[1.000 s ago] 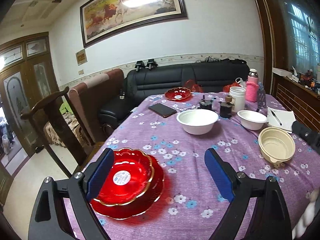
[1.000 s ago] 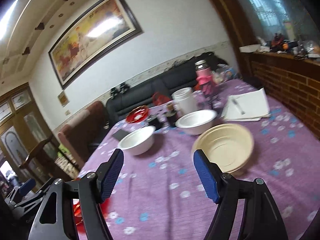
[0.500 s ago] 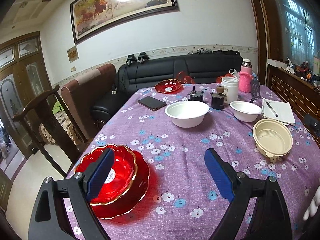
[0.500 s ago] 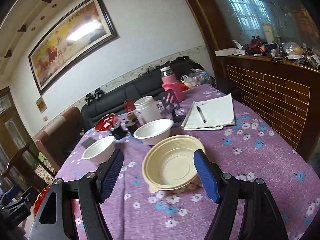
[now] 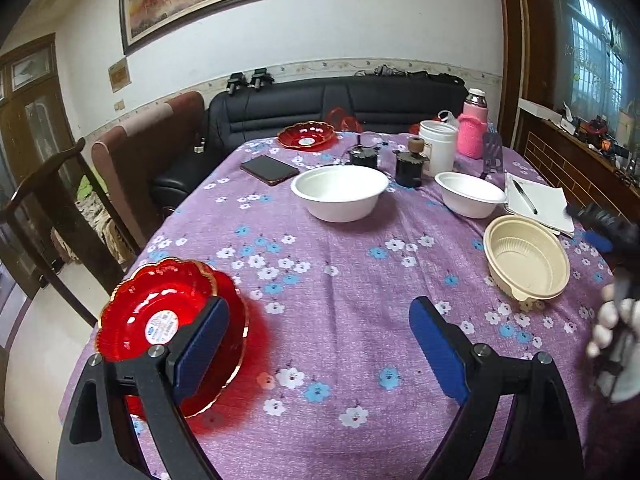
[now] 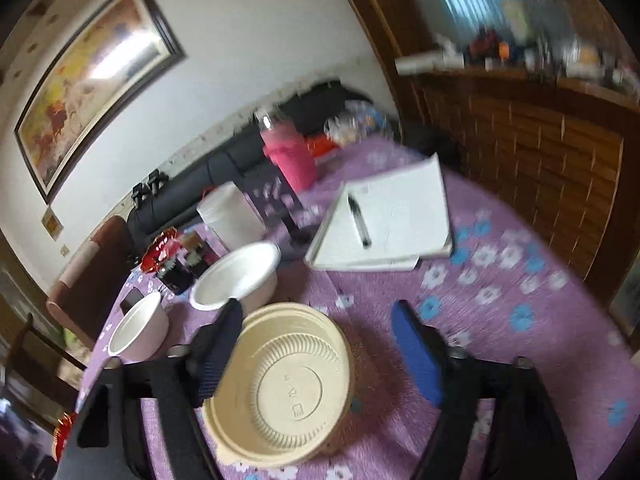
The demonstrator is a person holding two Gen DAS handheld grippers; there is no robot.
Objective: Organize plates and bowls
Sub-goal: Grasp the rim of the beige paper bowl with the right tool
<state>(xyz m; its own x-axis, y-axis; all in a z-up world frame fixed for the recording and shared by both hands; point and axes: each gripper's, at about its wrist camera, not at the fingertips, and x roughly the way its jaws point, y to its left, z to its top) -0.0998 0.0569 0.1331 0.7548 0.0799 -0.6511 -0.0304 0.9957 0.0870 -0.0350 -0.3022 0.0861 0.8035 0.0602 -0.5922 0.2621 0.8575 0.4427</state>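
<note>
The beige bowl (image 6: 280,388) sits on the desk (image 6: 520,288) with the purple flower cloth. It lies between the fingers of the right tool (image 6: 320,354), and the left finger is just beside its rim. This tool is spread wide and grips nothing. Two white bowls (image 6: 236,276) stand behind it, next to a notebook (image 6: 384,224) with a pen (image 6: 359,220). The left tool (image 5: 320,354) is also spread wide, holding nothing. Two stacked red plates (image 5: 160,320) rest at the desk's near left edge, under its left finger. Another red plate (image 5: 307,135) sits far back.
</note>
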